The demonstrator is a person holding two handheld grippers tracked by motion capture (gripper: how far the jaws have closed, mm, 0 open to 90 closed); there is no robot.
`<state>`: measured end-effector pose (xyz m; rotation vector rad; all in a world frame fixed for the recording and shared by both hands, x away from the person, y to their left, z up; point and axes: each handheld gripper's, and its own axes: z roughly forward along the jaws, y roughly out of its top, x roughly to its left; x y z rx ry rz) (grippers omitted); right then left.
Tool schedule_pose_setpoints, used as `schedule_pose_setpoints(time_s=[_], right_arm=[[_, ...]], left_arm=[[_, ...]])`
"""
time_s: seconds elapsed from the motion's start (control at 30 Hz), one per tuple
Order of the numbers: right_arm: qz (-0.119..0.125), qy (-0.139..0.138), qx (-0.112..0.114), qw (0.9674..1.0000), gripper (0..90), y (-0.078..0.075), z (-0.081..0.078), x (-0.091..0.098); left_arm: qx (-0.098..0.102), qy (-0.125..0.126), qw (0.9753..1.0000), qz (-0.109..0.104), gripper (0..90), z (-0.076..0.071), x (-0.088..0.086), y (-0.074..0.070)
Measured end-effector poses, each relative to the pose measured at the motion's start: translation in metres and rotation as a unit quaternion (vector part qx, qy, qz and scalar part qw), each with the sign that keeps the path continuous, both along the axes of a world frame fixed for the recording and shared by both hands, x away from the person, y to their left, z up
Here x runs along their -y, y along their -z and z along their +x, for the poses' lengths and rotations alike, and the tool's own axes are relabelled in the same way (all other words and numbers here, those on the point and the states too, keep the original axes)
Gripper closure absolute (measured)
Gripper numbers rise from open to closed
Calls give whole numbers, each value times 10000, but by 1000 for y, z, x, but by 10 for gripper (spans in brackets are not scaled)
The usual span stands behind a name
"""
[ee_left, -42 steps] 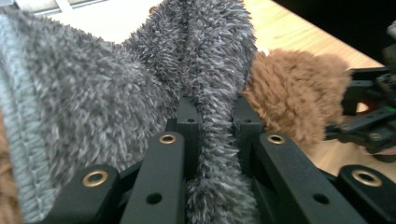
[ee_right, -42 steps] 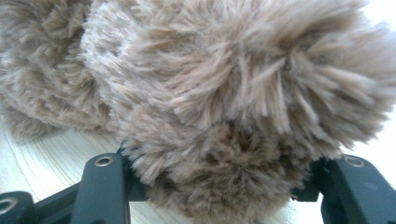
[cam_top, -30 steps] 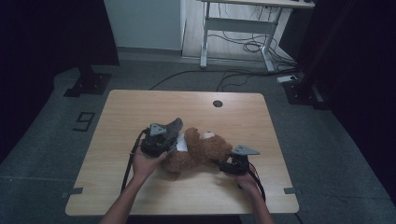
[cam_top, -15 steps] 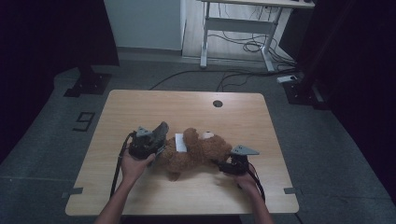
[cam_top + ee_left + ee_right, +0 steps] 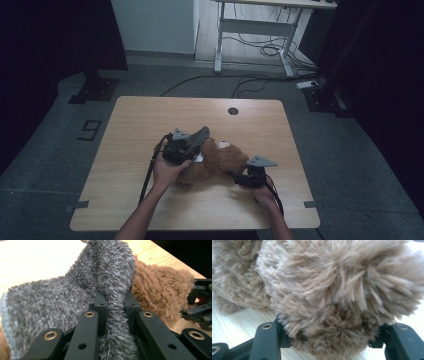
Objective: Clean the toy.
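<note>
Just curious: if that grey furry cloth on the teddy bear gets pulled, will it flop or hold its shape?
Probably floppy: the grey furry cloth folds into a ridge between the left gripper fingers. Likely light, and its fuzzy pile should resist slipping.

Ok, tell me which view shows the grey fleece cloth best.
The left gripper view: the grey fleece cloth lies close up there, a fold pinched between the left gripper jaws, against the brown teddy bear. In the high view a pale patch shows beside that gripper.

Lab: dark curtains [image 5: 55, 35], cabled desk [image 5: 260, 25]
</note>
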<state>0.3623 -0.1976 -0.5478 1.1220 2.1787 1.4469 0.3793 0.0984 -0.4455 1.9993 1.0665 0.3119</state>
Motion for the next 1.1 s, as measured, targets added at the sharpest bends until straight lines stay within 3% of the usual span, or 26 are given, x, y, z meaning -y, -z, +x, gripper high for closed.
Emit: schedule_pose_setpoints(time_s=[0.1,0.2,0.3,0.37,0.47,0.57,0.67,0.8,0.9,0.97,1.03,1.1], right_arm=[[1,-63,13,10000,291,-1,-1,2],[135,-154,-241,9995,212,-7,0,7],[317,-245,-296,9988,179,-16,-3,13],[499,-237,-198,9983,156,-27,-7,17],[683,-159,1,9975,130,-47,-10,21],[664,-55,146,9977,121,-63,-9,19],[392,-110,26,9992,92,-69,-2,10],[66,-422,-303,9986,19,-62,1,-1],[-164,-666,-628,9957,0,-46,-4,-9],[-250,-607,-761,9949,0,-35,-7,-11],[-175,-546,-748,9955,49,-28,-11,-8],[-232,-473,-591,9969,131,-27,-13,-8]], left_arm=[[-16,44,10000,-28,776,-4,-6,6],[89,67,9999,5,777,-12,-8,10],[171,33,9998,-72,778,-18,-12,14],[132,40,9997,-223,779,-22,-15,16],[179,94,9994,-269,780,-30,-16,19],[226,202,9992,-278,780,-41,-15,20],[272,345,9986,-308,780,-54,-16,23],[262,522,9974,-420,779,-68,-21,28],[187,681,9962,-509,778,-76,-22,33],[272,726,9959,-476,779,-82,-20,36],[362,704,9959,-431,779,-84,-18,38],[426,660,9962,-368,779,-81,-16,37]])
